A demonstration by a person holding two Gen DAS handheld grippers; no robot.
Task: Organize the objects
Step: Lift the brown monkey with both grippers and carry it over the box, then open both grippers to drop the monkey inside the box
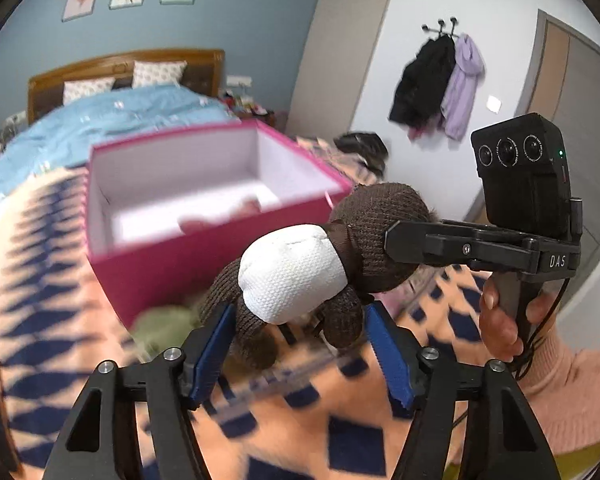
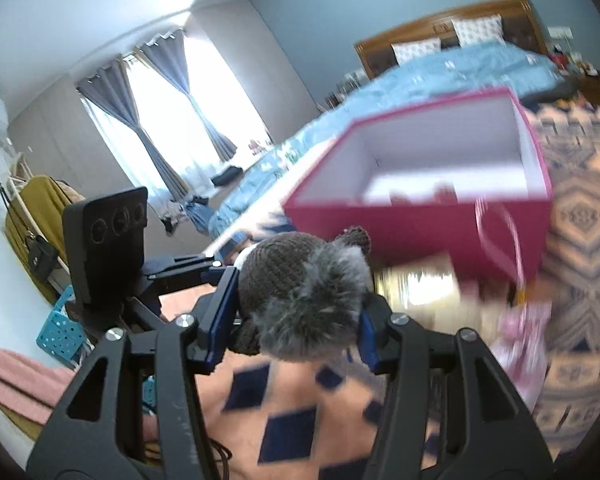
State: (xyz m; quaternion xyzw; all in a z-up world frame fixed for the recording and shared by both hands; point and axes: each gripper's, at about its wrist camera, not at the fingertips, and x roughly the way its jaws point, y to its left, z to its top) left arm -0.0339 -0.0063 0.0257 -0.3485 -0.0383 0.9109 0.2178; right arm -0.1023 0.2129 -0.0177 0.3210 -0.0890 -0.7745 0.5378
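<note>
- Knitted brown, with a white muzzle and a grey fuzzy tuft: the plush toy (image 1: 300, 276) hangs in the air above the patterned blanket (image 1: 40, 280), with both of my grippers at it
- My right gripper (image 2: 292, 312) has its blue fingers (image 2: 220, 320) pressed into the toy's head from either side, so I read that as a firm hold
- My left gripper (image 1: 300, 356) is spread wide; its fingers (image 1: 214, 354) flank the toy's lower limbs, the near-side pad brushing or almost brushing one, the other clear of it, so no grip there as far as I can tell
- What the next move turns on: the pink box (image 1: 204, 216) lies ahead of the toy and slightly to the left in the left wrist view, ahead and to the right in the right wrist view, its open top facing up; the toy sits near its front wall, not yet over the rim
- The toy's long axis runs roughly across the left fingers, head toward the right gripper, which is the one carrying it
- Count: one plush toy, one pink box, two or so small reddish items blurred inside the box, one gold object (image 2: 420, 284) and one pink-patterned bundle (image 2: 524, 336) on the blanket just below the box
- My judgement: carry the toy forward and up over the near rim, then release
</note>
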